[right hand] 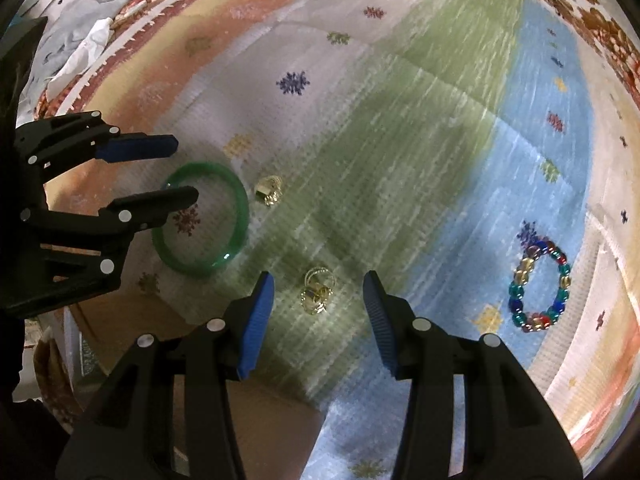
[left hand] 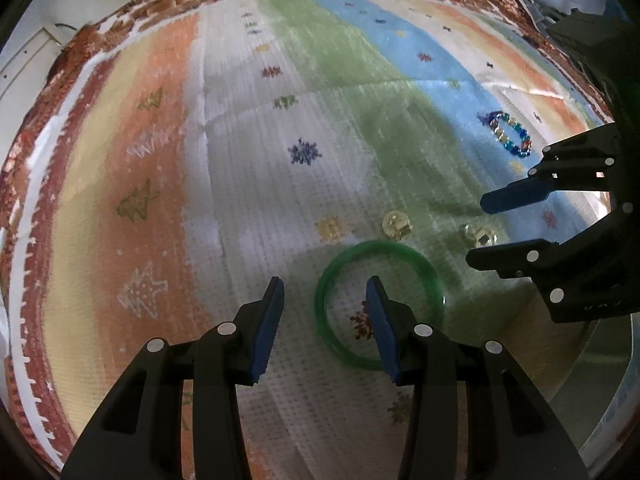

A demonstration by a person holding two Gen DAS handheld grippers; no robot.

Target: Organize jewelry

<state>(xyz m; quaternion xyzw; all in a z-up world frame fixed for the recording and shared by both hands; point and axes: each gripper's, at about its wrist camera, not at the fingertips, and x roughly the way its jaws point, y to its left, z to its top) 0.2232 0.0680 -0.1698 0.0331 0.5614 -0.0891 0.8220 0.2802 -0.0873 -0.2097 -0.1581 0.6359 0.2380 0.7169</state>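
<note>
A green bangle (left hand: pixel 424 264) lies flat on the striped mat (left hand: pixel 240 160). My left gripper (left hand: pixel 325 280) hangs open just above it, its jaws straddling the bangle's left rim without touching it. Two gold earrings lie beyond it, one (left hand: pixel 396 224) free on the mat, the other (left hand: pixel 480 234) under my right gripper (left hand: pixel 478 230). In the right wrist view that gripper (right hand: pixel 318 276) points straight down, open, with the near gold earring (right hand: pixel 318 294) between its fingers but not pinched. The second earring (right hand: pixel 269 190) sits beside the bangle (right hand: pixel 240 208), and the left gripper (right hand: pixel 186 170) shows over it.
A bracelet of coloured glass beads (right hand: pixel 520 268) lies on the blue stripe to the right, also visible as the beaded bracelet (left hand: pixel 508 136) in the left wrist view. A cardboard box (right hand: pixel 260 420) sits at the mat's near edge. Crumpled white cloth (right hand: pixel 88 44) lies beyond the mat's far left border.
</note>
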